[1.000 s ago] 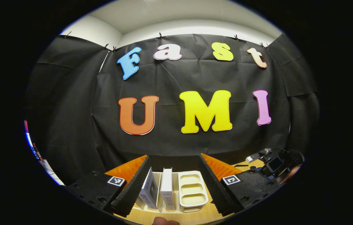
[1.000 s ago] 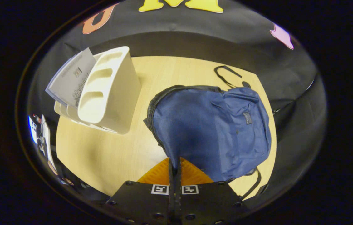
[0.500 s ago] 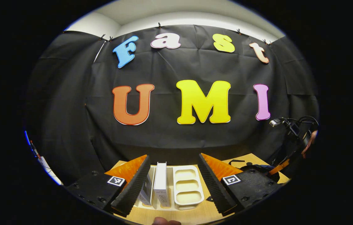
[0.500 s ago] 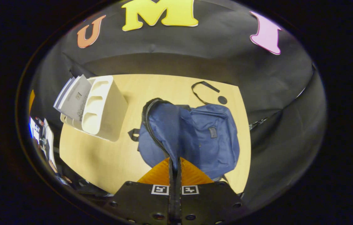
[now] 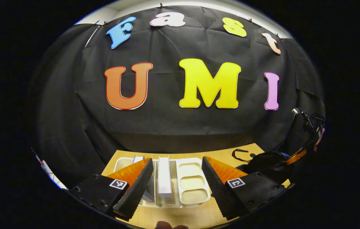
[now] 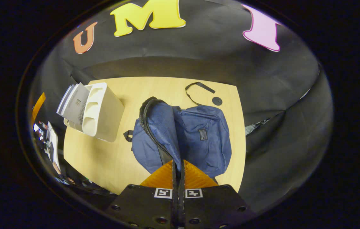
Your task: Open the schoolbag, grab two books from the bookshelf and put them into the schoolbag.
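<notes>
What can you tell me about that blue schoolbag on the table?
The schoolbag is dark blue soft fabric with a small patch on its front and black straps trailing onto the wooden table. It lies beside the cream bookshelf, apart from it. The right tool, shut, pinches the bag's zipper-edged flap and holds it raised in a fold, so the bag is partly open.

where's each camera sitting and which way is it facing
Left gripper view: rides the open left gripper, low over the table, facing the bookshelf and books; right gripper far right.
Right gripper view: rides the right gripper, high, looking down at the schoolbag whose flap it pinches.
Shared: bookshelf, schoolbag, table.
</notes>
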A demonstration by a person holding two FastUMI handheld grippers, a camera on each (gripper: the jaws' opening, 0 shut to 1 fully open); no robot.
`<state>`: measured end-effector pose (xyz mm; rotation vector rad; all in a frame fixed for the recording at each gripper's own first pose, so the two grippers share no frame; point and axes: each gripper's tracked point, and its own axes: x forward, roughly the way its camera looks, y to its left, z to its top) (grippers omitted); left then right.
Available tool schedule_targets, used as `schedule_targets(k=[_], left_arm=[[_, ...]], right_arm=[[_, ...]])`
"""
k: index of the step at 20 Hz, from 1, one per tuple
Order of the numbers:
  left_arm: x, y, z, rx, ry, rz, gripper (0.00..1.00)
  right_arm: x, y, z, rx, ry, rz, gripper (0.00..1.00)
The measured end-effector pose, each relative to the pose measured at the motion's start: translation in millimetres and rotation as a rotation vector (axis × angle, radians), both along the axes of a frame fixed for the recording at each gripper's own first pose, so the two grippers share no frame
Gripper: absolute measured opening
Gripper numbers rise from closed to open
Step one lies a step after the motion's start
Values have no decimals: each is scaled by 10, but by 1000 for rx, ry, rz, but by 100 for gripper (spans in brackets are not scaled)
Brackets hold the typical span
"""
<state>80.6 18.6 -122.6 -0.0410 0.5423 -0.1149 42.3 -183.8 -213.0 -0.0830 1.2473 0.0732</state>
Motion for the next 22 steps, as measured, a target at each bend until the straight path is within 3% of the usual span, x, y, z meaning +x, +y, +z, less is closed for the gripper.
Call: schedule_targets(k=[5, 8, 11, 15, 18, 22], left_arm=[[104, 90, -333, 46, 251, -69, 98], [38, 106, -546, 8, 457, -102, 98], [100, 203, -736, 55, 584, -143, 98], [124, 130, -967, 13, 799, -139, 99], [149, 84, -1092, 36, 867, -158, 100], [118, 153, -1317, 26, 987, -104, 99]], right_arm=[[-10, -62, -84, 23, 28, 8, 0], [16, -123, -102, 28, 33, 15, 0], [50, -202, -67, 29, 34, 24, 0], [64, -276, -48, 30, 29, 35, 0], [43, -311, -83, 39, 33, 35, 0], [42, -353, -86, 51, 26, 31, 0]])
